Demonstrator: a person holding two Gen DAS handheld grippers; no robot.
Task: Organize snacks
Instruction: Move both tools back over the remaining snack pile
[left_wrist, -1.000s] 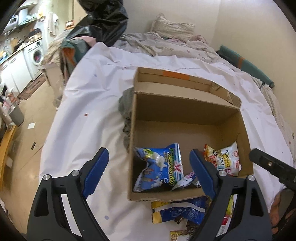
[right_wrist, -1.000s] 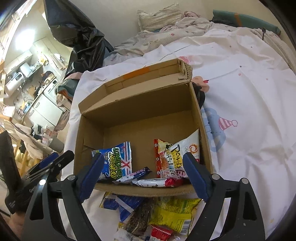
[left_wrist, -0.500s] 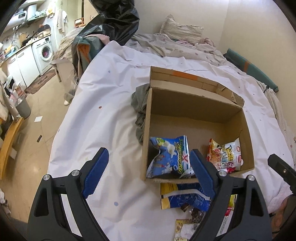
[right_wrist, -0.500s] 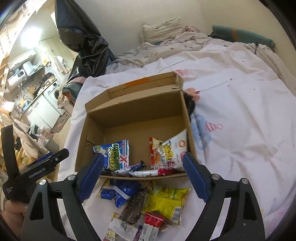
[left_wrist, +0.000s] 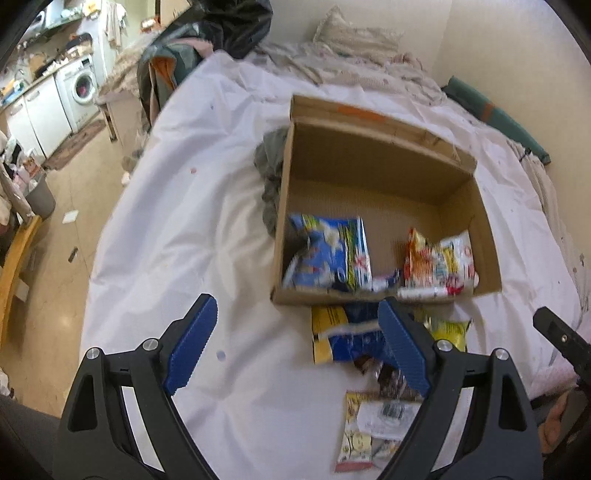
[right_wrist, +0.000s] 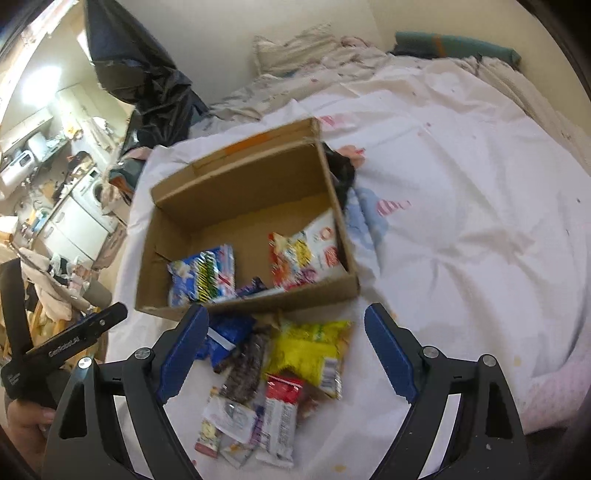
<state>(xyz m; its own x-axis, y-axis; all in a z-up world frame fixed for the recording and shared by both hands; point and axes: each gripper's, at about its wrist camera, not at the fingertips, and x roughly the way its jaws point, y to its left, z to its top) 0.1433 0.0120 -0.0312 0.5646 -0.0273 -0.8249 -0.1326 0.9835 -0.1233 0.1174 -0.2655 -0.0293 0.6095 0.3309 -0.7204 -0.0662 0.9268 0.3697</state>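
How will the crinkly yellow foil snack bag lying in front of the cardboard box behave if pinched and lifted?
The yellow foil snack bag looks puffy and creased, so it is probably light and floppy. Its glossy film may slip between the pads. It overlaps the dark snack bar in the pile, so lifting it might drag that neighbour along.

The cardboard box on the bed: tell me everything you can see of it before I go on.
The cardboard box is plain brown corrugated card, open-topped, with a strip of orange tape on its far flap. It rests on the white bedsheet. Inside, near the front wall, a blue snack bag stands at one side, a red and white bag at the other, with small wrapped bars between them. Dark cloth touches one outer side. A pile of loose snacks lies just outside the front wall. Neither gripper touches it.
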